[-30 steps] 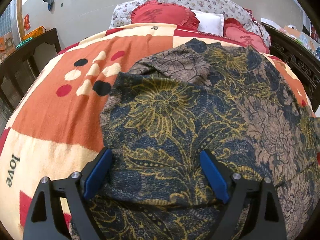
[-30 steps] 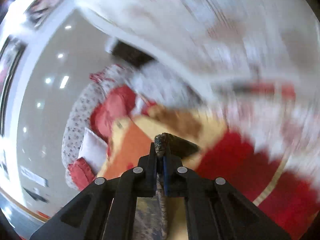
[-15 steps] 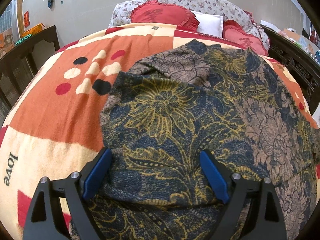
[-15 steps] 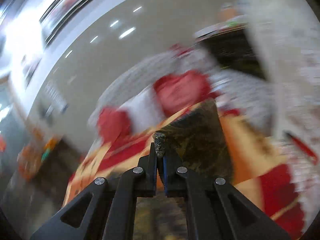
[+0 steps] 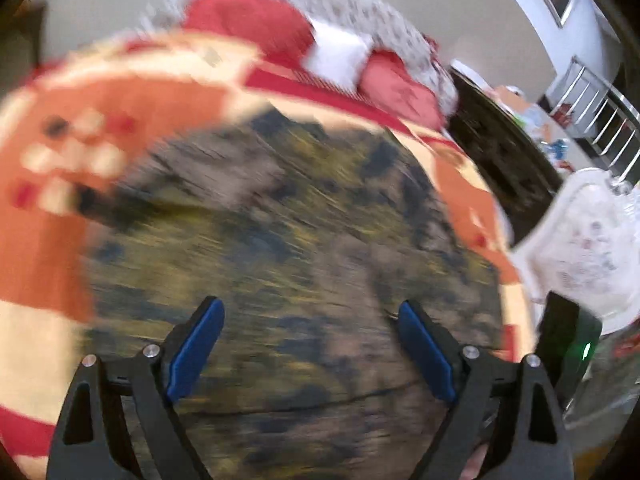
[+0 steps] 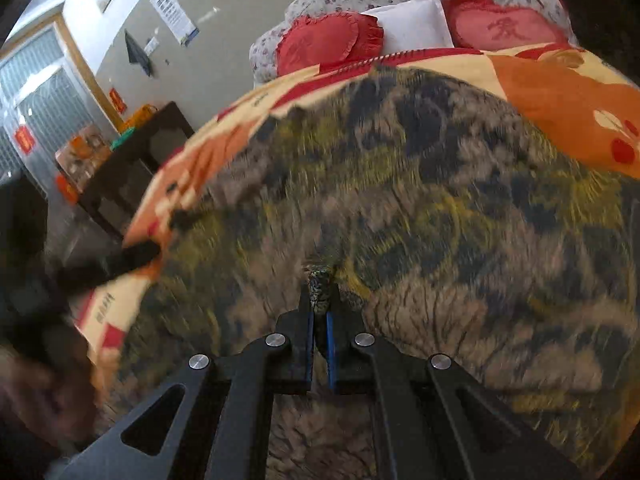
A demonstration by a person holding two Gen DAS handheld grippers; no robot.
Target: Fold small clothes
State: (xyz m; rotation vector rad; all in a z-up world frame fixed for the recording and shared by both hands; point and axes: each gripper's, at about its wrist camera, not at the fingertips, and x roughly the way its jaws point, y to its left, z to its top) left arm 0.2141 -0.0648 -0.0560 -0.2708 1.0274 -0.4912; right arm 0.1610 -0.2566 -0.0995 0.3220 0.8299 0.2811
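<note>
The garment [image 6: 440, 200] lies spread on the blanket [image 6: 560, 96]. Behind it sit the pillows [image 6: 412, 24] (against the wall).

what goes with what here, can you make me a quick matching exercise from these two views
Things:
1. left gripper
2. right gripper
3. floral garment
4. white pillow

States or places:
a. spread over the orange bedspread
b. jaws wide apart, nothing pinched
c. between two red cushions at the head of the bed
d. clamped on a fold of cloth

Pairs: 1-b, 2-d, 3-a, 4-c

Red heart cushions [image 6: 328, 40] flank a white pillow [image 6: 412, 24] on the orange bedspread [image 6: 560, 100]
</note>
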